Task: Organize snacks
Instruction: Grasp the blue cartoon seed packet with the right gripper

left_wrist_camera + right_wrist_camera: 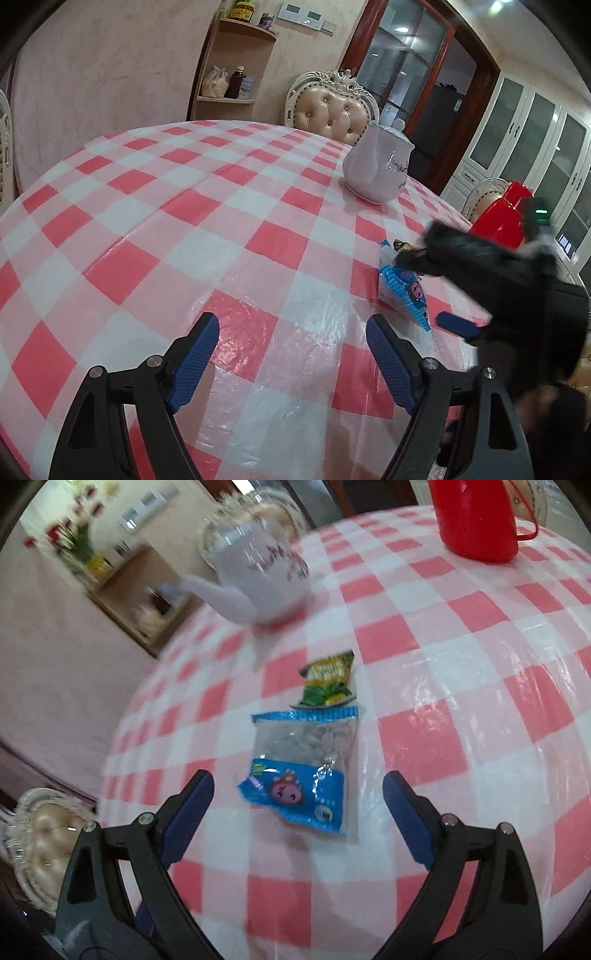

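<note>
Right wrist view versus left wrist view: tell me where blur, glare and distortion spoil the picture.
Right wrist view: motion blur smears the white teapot and the room behind, while the blue snack packet stays readable; glare sheens the plastic tablecloth. Left wrist view: sharper, but the right gripper is blurred, and fisheye bulges the checks.

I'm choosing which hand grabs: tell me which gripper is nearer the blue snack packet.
Right. The right gripper is open directly over the blue snack packet. The left gripper is open beside it, over bare tablecloth.
</note>
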The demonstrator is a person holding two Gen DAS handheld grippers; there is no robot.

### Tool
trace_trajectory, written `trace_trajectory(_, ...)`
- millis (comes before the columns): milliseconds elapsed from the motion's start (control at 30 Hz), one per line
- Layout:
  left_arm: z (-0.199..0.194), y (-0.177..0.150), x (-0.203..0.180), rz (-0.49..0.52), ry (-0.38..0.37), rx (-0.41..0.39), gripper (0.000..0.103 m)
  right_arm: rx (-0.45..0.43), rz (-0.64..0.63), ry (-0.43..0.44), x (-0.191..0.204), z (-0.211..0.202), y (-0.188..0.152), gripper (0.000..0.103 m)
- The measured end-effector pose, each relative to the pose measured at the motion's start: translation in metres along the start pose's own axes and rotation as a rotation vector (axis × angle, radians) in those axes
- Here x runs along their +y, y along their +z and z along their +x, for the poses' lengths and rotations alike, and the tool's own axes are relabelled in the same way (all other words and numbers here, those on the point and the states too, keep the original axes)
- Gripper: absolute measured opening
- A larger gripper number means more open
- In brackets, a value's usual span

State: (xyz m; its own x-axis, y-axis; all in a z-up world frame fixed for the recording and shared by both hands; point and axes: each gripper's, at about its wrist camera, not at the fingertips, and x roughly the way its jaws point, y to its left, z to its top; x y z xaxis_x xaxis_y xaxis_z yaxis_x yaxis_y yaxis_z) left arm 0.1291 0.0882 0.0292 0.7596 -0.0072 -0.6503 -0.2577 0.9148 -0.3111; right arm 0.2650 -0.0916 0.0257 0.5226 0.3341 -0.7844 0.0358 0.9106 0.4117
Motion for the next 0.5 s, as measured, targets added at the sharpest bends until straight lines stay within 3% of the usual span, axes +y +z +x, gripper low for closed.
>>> trace_trajectory(67, 0.000, 0.001, 0.002, -0.010, -0.004, 0.005, 0.083, 0.004, -0.024, -0.068, 0.005, 0.011, -0.004, 0.096)
trace_trajectory(233, 0.001, 0.002, 0.009, -0.041, -0.009, 0.012, 0.083, -0.021, -0.145, -0.123, 0.016, 0.013, -0.015, 0.092)
trace_trajectory(300, 0.001, 0.003, 0.010, -0.043, -0.008, 0.011, 0.083, -0.018, -0.252, -0.200, 0.024, 0.013, -0.023, 0.068)
trace_trajectory(333, 0.001, 0.004, 0.011, -0.044, -0.004, 0.010, 0.083, -0.031, -0.284, -0.196, 0.023, 0.009, -0.028, 0.039)
trace_trajectory(367, 0.002, 0.004, 0.011, -0.046, -0.004, 0.011, 0.083, -0.037, -0.273, -0.158, 0.018, 0.003, -0.032, 0.024)
trace_trajectory(433, 0.003, 0.004, 0.013, -0.056, -0.009, 0.018, 0.083, -0.065, -0.247, -0.093, 0.003, -0.017, -0.042, 0.011)
trace_trajectory(500, 0.004, 0.004, 0.014, -0.062, -0.010, 0.022, 0.083, -0.114, -0.266, -0.092, -0.006, -0.036, -0.053, 0.010)
